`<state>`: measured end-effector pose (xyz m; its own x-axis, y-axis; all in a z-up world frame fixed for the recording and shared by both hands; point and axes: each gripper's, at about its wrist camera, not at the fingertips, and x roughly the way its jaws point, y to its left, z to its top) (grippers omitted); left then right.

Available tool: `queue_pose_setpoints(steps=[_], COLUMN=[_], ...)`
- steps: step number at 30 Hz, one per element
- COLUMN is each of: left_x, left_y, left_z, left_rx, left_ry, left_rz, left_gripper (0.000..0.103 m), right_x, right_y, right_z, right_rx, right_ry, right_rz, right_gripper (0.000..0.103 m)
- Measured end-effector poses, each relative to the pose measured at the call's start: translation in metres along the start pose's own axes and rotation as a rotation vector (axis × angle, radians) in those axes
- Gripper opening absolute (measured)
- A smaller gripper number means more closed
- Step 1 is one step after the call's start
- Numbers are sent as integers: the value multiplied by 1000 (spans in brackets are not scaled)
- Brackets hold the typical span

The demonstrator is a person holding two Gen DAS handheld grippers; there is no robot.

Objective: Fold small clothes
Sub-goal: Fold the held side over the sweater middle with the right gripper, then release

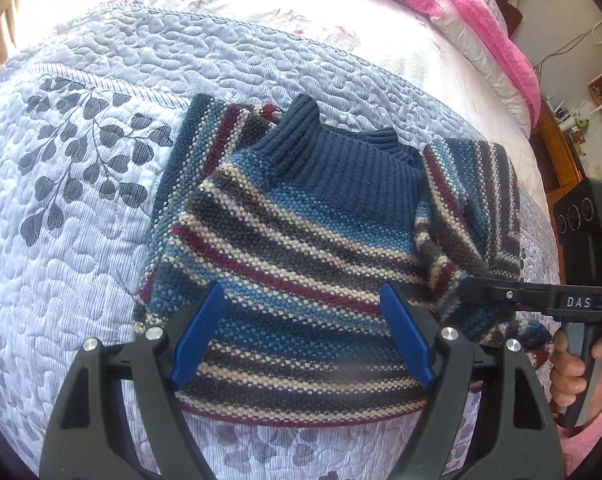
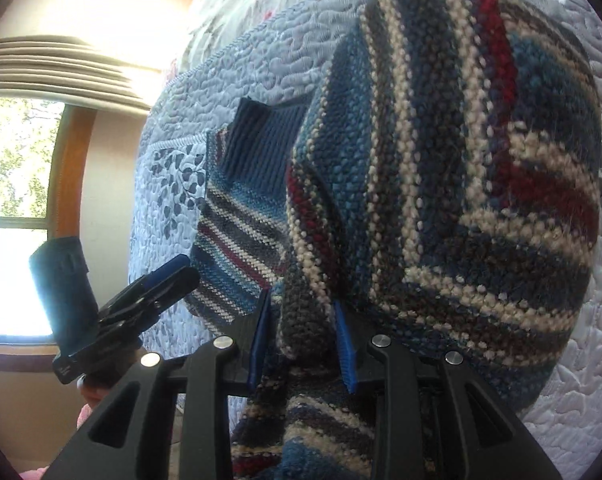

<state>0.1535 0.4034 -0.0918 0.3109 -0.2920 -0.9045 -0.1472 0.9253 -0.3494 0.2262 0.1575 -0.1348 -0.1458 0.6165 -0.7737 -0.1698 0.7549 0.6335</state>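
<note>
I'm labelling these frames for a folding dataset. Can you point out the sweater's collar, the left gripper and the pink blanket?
collar (image 1: 333, 156), left wrist view, ribbed navy front.
left gripper (image 1: 301, 336), left wrist view, midway between its open blue fingers.
pink blanket (image 1: 497, 36), left wrist view, its folded edge.

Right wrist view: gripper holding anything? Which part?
Right gripper is shut on the striped blue, cream and maroon knit sweater, pinching a fold of its sleeve. Left gripper is open over the hem, holding nothing.
</note>
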Motion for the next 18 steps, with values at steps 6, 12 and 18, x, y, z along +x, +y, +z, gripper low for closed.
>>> queue_pose_setpoints(steps=[6, 12, 18], left_x=[1, 5, 26], left_y=[-2, -12, -44], left_z=[3, 11, 17], left_rx=[-8, -46, -37], left_ry=[3, 14, 83], left_rz=[-22, -124, -249], left_gripper=[80, 80, 80], right_x=[7, -23, -83], right_y=[11, 32, 16], right_z=[1, -19, -45], right_rx=[-53, -90, -123], right_ry=[8, -16, -135], right_rz=[-11, 84, -99], right_gripper=[46, 53, 53])
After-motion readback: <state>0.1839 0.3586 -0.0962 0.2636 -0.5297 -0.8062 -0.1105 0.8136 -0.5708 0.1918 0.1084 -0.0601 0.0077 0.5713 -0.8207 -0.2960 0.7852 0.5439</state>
